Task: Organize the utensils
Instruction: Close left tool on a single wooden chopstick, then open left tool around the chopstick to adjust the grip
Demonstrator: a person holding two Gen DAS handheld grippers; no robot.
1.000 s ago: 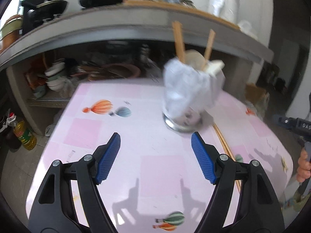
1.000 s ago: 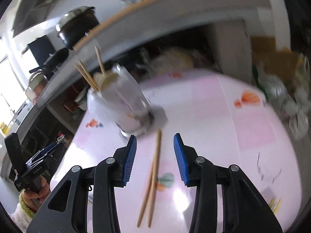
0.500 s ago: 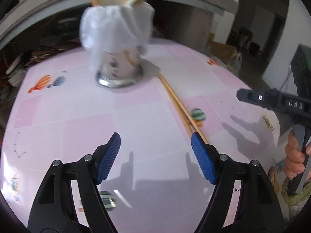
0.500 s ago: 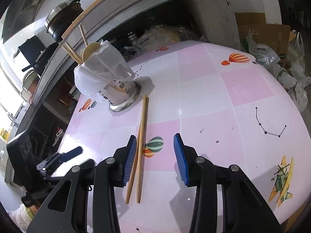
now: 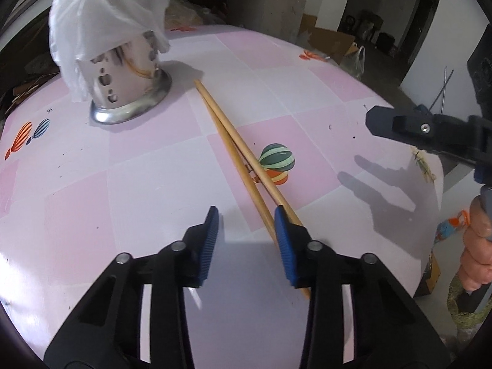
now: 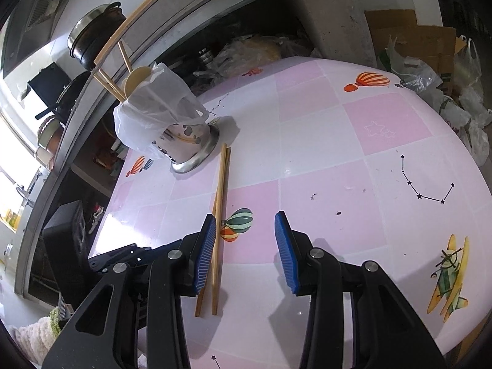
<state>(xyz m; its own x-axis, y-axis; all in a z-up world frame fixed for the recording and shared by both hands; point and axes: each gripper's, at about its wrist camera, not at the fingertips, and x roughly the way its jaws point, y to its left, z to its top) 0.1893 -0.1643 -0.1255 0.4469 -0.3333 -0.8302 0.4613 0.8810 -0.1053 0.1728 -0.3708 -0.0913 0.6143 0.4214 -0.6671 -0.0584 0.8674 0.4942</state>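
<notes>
Two wooden chopsticks (image 5: 233, 141) lie side by side on the pink checked table (image 5: 77, 215), running from the holder toward me. My left gripper (image 5: 247, 236) hovers over their near ends. Its jaws are closing, one stick runs between the blue pads, and neither pad presses on it. My right gripper (image 6: 246, 241) is open, with the chopsticks (image 6: 220, 203) just inside its left pad, untouched. A perforated metal utensil holder (image 5: 129, 73) (image 6: 184, 144), draped in a white plastic bag, holds more chopsticks and a wooden spoon.
A person's hand (image 5: 476, 246) grips the right tool at the table's right edge. Behind the table a concrete counter (image 6: 215, 9) carries pots, with clutter on the shelf below it. Cardboard and plastic bags (image 6: 430, 61) lie on the floor past the far right.
My left gripper has swung down and to the right, from facing the holder to over the chopsticks, and its jaws have narrowed. The right gripper sank a little, then stayed still.
</notes>
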